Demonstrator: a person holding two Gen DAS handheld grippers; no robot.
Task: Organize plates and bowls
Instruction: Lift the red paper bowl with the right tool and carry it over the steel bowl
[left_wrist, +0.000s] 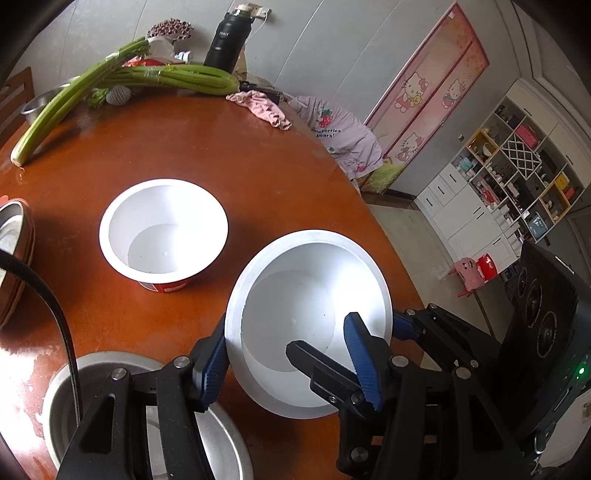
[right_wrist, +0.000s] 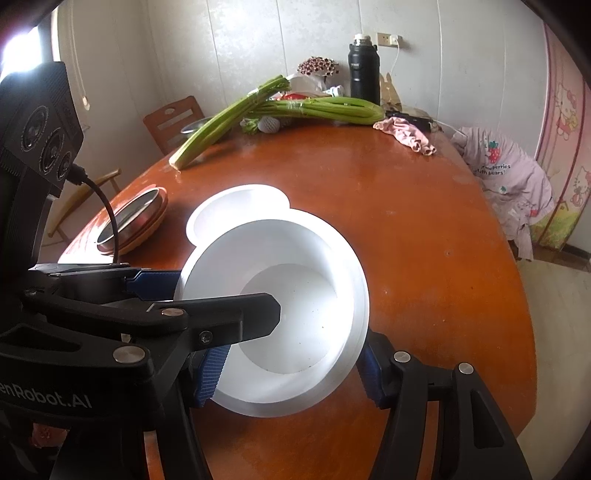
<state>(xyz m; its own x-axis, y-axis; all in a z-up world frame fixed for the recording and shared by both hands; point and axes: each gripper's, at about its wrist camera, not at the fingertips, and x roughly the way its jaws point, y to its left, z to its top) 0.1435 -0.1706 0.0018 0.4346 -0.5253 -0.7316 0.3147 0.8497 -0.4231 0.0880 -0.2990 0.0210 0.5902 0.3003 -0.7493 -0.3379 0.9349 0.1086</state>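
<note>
A white bowl (left_wrist: 295, 295) hangs tilted just above the orange-brown table (left_wrist: 221, 147), held by both grippers. My left gripper (left_wrist: 288, 321) is shut on its left wall, one blue pad outside the rim and one inside. From the other side my right gripper (right_wrist: 295, 347) is shut on the same bowl (right_wrist: 295, 266), its pads against the near rim. A second white bowl with a red base (left_wrist: 162, 229) stands on the table beyond; in the right wrist view this second bowl (right_wrist: 221, 210) is partly hidden behind the held one.
A steel basin (left_wrist: 147, 424) sits under the left gripper. Stacked metal plates (right_wrist: 136, 221) lie at the table's left edge. Celery (right_wrist: 295, 107), a black flask (right_wrist: 364, 70) and a pink cloth (right_wrist: 406, 134) crowd the far side. A garment-draped chair (right_wrist: 506, 173) stands right.
</note>
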